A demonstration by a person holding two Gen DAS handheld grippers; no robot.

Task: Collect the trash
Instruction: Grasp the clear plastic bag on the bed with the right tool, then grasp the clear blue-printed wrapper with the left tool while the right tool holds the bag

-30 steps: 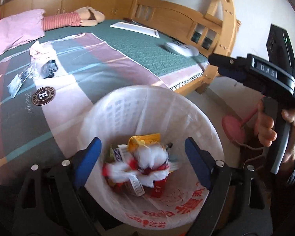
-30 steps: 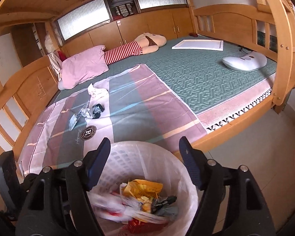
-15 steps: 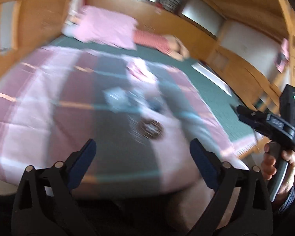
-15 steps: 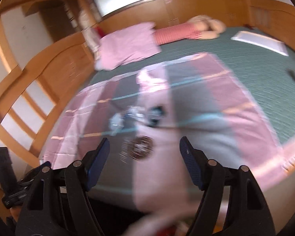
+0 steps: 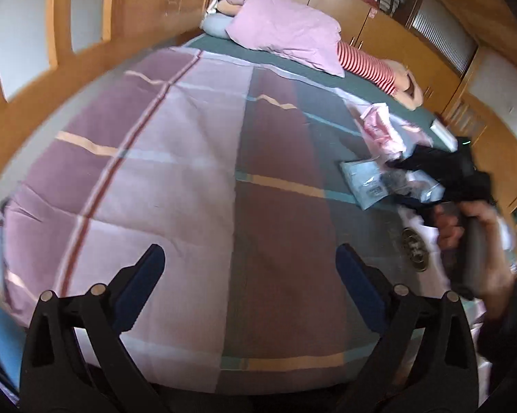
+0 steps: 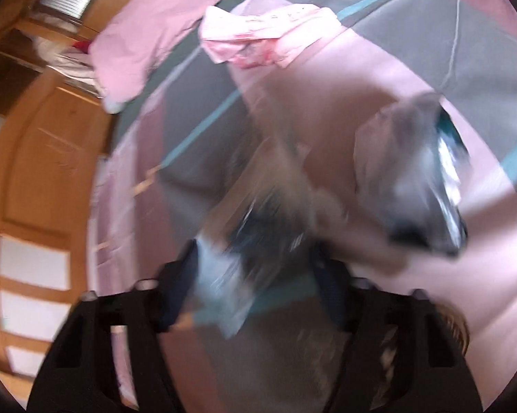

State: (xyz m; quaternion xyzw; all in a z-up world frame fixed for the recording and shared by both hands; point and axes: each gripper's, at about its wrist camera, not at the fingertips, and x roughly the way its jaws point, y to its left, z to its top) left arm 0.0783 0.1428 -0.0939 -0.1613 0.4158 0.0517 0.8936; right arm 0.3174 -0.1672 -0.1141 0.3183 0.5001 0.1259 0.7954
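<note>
Left wrist view: the left tongs stand wide with nothing between the jaws, pointing down over a bare stretch of the striped bedspread on the bed. The remaining trash lies well off to their right: a clear plastic packet, a crumpled pink wrapper beyond it, and small dark scraps that the right tongs partly cover. The person's hand grips the handle of that tool, which reaches in over the pile.

Right wrist view, heavily blurred: the right tongs are narrowing, their jaws closing about a pale, crinkled piece of plastic that lies between them together with something dark. Whether the pads already press on it cannot be told from the blur. A second grey packet lies ahead and to the right of these tongs; the pink wrapper lies farther ahead.

Step in hand, as a judgement: the pick-up of one more piece of litter from the bed by the right tongs, the left tongs idle. No bin shows in either view.

Next move, as a judgement: finish the closure until the thin film is firmly pinched, lift it clear of the bedspread without catching the cloth, then carry it off to the bin. The left tongs could turn right to take the pink wrapper.
</note>
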